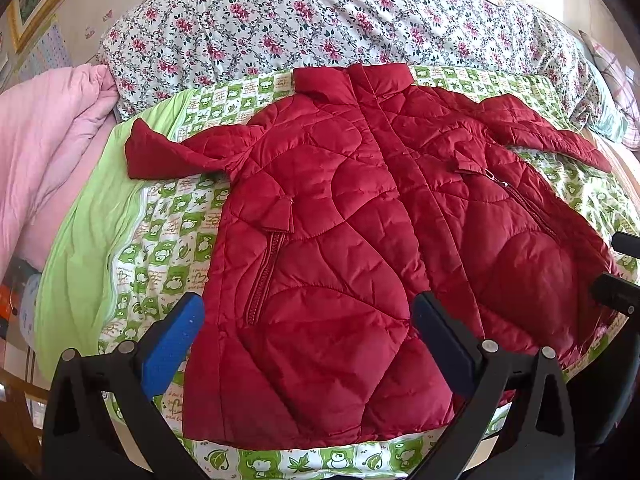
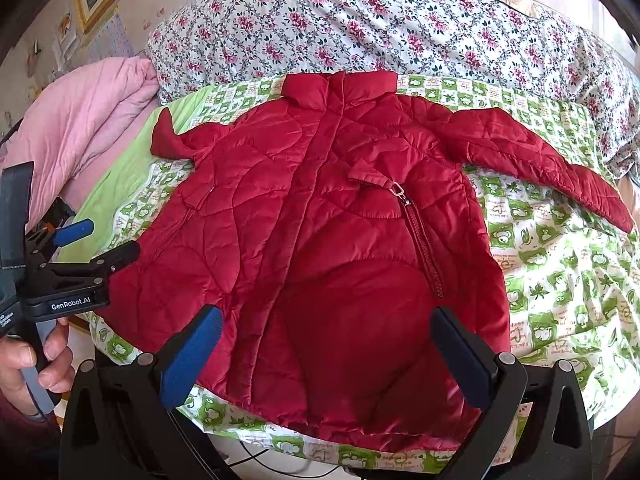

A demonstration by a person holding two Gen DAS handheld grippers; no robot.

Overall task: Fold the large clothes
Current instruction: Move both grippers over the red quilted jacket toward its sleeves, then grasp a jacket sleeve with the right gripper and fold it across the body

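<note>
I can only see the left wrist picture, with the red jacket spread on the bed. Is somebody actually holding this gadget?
Observer: Yes. The right wrist view shows a hand wrapped round the handle of the left gripper.
Operator: Is there any writing on it?
Observer: A white label on its black body reads GenRobot.AI.
Operator: And the other gadget, at my right edge?
Observer: That is the right gripper. It is open, with its fingers spread wide over the lower part of the jacket, pinching nothing.
</note>
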